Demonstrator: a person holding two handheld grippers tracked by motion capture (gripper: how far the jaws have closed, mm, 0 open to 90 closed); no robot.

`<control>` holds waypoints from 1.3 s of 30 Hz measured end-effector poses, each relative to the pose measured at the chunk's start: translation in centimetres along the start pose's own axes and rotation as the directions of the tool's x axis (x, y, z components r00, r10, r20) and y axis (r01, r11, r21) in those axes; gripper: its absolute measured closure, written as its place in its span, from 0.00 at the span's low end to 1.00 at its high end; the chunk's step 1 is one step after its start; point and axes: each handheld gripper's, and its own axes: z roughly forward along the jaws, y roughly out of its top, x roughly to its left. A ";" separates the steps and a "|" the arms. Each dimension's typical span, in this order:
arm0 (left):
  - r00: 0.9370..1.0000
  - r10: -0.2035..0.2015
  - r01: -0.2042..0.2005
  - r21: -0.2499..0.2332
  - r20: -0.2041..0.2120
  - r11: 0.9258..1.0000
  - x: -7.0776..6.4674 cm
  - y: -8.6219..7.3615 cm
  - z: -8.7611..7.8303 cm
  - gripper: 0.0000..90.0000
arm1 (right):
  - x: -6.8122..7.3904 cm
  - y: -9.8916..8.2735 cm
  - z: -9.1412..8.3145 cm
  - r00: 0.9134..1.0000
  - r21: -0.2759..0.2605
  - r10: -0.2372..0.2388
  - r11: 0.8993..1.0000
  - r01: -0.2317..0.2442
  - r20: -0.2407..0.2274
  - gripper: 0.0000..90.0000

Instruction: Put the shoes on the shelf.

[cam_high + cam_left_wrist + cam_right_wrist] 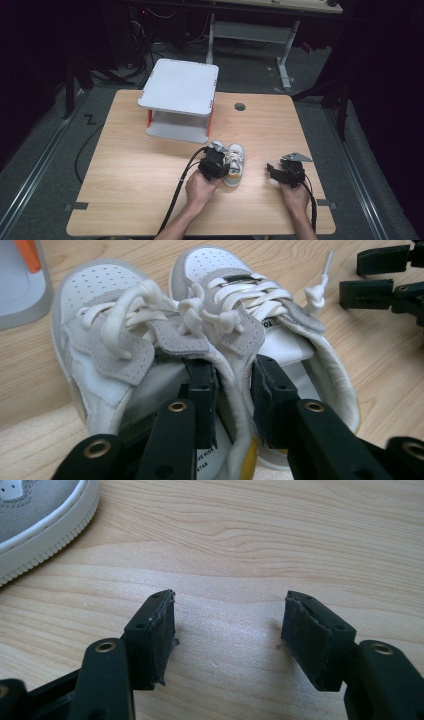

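**Left hand-held gripper pinches the inner walls of a pair of small sneakers**

We see two small white-and-grey sneakers (210,335) standing side by side on the wooden desk (130,165), toes pointing away from the person, just in front of a white two-level stand with orange posts (179,97) that sits at the far middle of the desk. In the high view the pair lies near the desk's centre, a little toward the person's side, with the stand close beyond it.

Our left hand-held gripper (232,390) comes at the shoes from the heel end. One jaw reaches down inside the left shoe's opening and the other inside the right shoe's opening, so that the two adjoining collar walls are sandwiched between the pads. The jaws stand narrow and press on those walls. The white laces (150,305) lie loosely knotted over both tongues, and one lace end trails onto the desk beside the right shoe.

Our right hand-held gripper (227,630) rests well apart, to the right of the shoes, low over bare wood. Its jaws stand wide with nothing between them; a sneaker's grey side and ribbed white sole (45,520) show at the upper left of its own view
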 end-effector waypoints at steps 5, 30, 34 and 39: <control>1.000 0.005 -0.005 0.004 -0.006 1.000 0.2 -0.1 -0.2 0.86 | 0.0 0.0 0.0 1.000 -0.001 -0.003 1.000 0.003 -0.001 0.42; 0.996 0.033 -0.029 -0.052 0.087 0.998 1.5 -1.2 -3.0 0.90 | 0.1 0.0 0.0 1.000 0.003 -0.004 1.000 0.004 0.002 0.40; 0.996 0.031 -0.025 -0.075 0.086 0.997 2.1 -1.5 -4.2 0.90 | 0.1 0.0 0.0 1.000 0.002 -0.004 1.000 0.004 0.002 0.39; 0.996 0.025 -0.018 -0.095 0.080 0.995 3.1 -1.9 -5.8 0.90 | 0.0 0.0 0.0 1.000 0.003 -0.003 1.000 0.003 0.002 0.39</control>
